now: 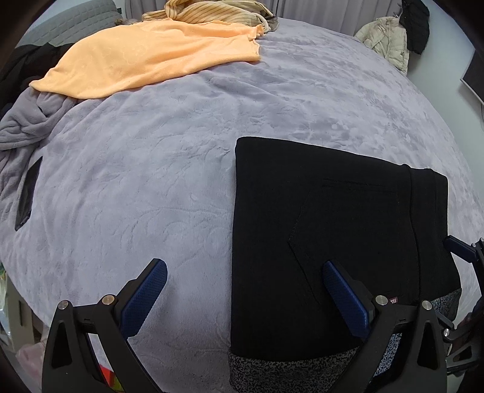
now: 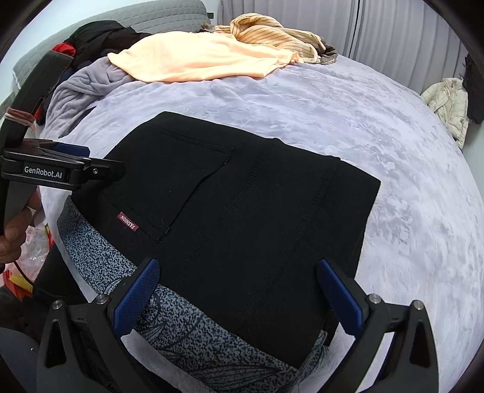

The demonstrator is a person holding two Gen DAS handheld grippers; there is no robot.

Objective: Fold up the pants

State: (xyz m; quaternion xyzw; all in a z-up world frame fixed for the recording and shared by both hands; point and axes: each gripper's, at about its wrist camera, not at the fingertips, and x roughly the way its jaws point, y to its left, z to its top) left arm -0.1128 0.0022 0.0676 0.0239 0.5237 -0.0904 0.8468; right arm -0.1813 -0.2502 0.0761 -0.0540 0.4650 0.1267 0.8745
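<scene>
**Left wrist view: both grippers spread wide, pants folded on bed**

Left gripper (image 1: 245,273): blue fingers (image 1: 142,297) wide apart, gripping nothing. One finger is over bare blanket, the other over the pants' near left part.

Right gripper (image 2: 237,272): fingers (image 2: 338,296) also wide apart, empty, straddling the pants' near end.

Pants (image 1: 338,241), black, lie in a flat folded rectangle on the bed (image 1: 136,181) near its front edge. Back pocket faces up, with a red label (image 2: 129,222) at the pocket's edge. A speckled grey waistband lining (image 2: 193,326) shows along the near side.

Bed is covered by a lilac plush blanket. Toward the far edge: an orange cloth (image 1: 145,57), and touching it behind, a striped tan garment (image 1: 211,12). Dark clothes (image 2: 99,36) are piled at the far left corner.
</scene>
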